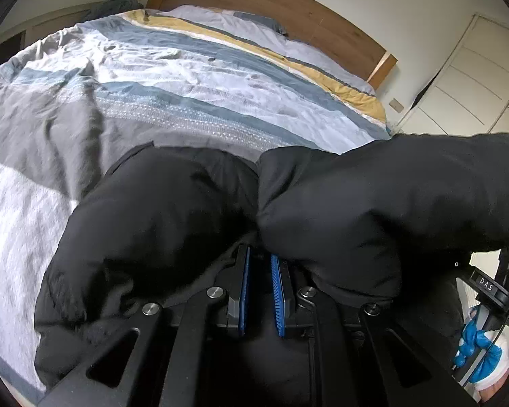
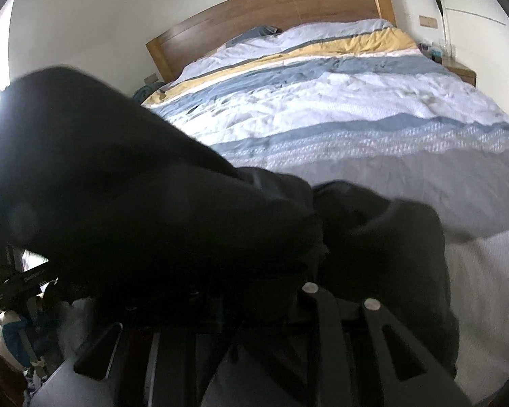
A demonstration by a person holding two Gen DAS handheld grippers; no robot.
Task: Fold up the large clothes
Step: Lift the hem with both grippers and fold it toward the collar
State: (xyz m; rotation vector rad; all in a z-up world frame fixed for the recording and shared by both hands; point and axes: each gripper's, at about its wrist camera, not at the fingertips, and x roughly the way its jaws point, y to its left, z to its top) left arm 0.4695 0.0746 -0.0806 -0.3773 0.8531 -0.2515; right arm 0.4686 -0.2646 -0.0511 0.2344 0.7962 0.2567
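A large black padded garment (image 1: 173, 210) hangs over the near end of the bed and drapes over both grippers. In the left wrist view, my left gripper (image 1: 260, 254) has its blue pads (image 1: 245, 281) close together, with black cloth bunched at and over the tips. The garment stretches right toward the other gripper's handle (image 1: 492, 288), held by a blue-gloved hand (image 1: 475, 349). In the right wrist view, the black garment (image 2: 146, 203) covers the fingers of my right gripper (image 2: 264, 288); only its linkage arms (image 2: 356, 332) show.
The bed (image 1: 193, 78) carries a striped duvet of white, blue, yellow and grey bands, with a wooden headboard (image 1: 275, 3) behind. White wardrobe doors (image 1: 471, 81) stand at the right. A bedside table (image 2: 458, 69) sits beside the bed.
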